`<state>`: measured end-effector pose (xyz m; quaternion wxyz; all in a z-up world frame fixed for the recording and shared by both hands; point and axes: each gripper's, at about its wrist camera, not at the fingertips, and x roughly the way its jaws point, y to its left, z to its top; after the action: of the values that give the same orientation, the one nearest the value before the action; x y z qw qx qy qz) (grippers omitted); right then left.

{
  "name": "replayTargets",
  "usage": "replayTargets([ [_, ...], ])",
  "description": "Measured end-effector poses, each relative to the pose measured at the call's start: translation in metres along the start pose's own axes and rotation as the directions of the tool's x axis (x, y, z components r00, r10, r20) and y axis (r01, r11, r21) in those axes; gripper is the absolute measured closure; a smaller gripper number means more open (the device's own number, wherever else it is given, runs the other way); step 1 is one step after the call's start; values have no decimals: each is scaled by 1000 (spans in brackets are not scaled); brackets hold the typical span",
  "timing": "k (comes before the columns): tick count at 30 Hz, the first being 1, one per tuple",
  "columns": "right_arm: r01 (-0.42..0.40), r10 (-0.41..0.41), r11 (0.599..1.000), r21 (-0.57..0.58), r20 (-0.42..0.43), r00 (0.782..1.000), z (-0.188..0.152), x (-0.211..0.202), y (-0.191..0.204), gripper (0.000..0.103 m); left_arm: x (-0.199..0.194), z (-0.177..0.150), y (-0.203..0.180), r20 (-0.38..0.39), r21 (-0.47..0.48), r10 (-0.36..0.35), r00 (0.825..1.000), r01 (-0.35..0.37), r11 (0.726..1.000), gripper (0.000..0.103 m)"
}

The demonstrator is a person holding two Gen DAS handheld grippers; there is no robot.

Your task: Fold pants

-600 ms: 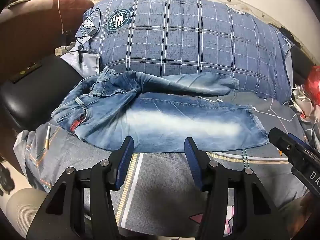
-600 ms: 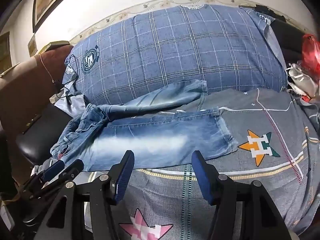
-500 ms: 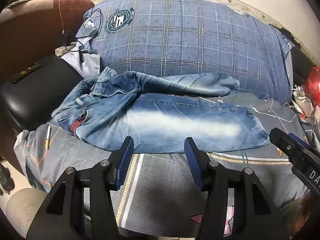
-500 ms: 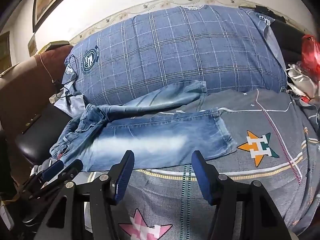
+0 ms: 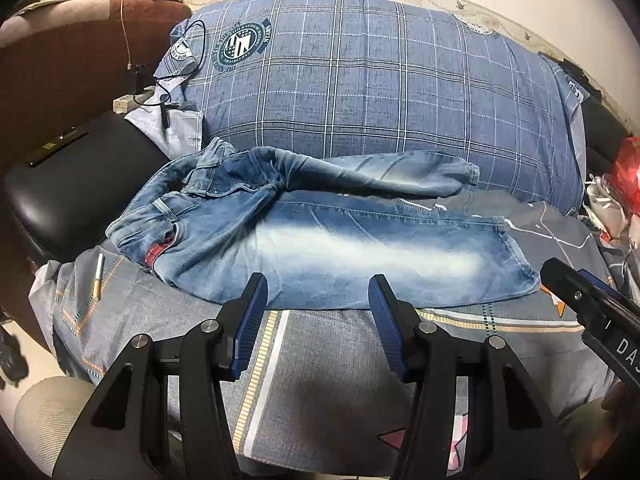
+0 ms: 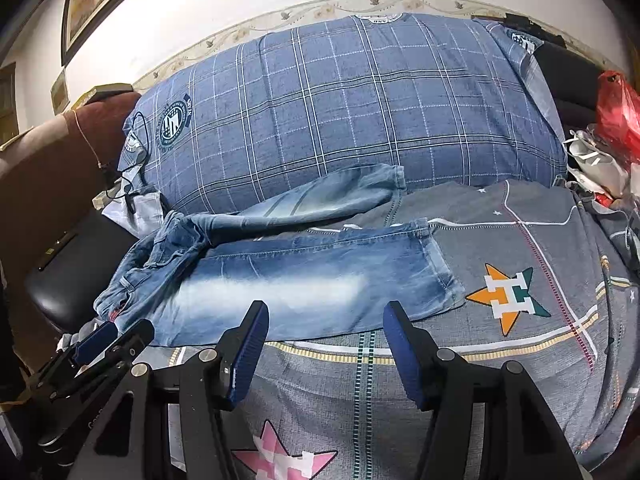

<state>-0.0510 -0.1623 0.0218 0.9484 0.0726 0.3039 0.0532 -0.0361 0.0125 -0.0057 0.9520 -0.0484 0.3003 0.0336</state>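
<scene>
Faded blue jeans [image 5: 320, 248] lie across the bed, waistband at the left, legs running right; they also show in the right wrist view [image 6: 304, 288]. The near leg lies flat. The far leg [image 5: 384, 172] rests against a pillow. My left gripper [image 5: 318, 292] is open and empty, just short of the near leg's front edge. My right gripper [image 6: 324, 320] is open and empty, also at that edge, nearer the hem [image 6: 440, 272]. Each gripper shows at the edge of the other's view.
A large blue plaid pillow [image 5: 380, 92] stands behind the jeans. The grey bedsheet [image 6: 520, 248] has star patterns. A black stool [image 5: 76, 188] and brown headboard are at the left. A red bag [image 6: 616, 116] and clutter lie at the right. A cigarette [image 5: 97, 276] lies at the sheet's left.
</scene>
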Motion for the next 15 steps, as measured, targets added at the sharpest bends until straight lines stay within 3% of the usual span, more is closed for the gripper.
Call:
replayTargets([
  [15,-6,7,1000,19,-42,999,2,0,-1,45,-2,4,-2,-9,-15,-24,1000,23,1000,50],
])
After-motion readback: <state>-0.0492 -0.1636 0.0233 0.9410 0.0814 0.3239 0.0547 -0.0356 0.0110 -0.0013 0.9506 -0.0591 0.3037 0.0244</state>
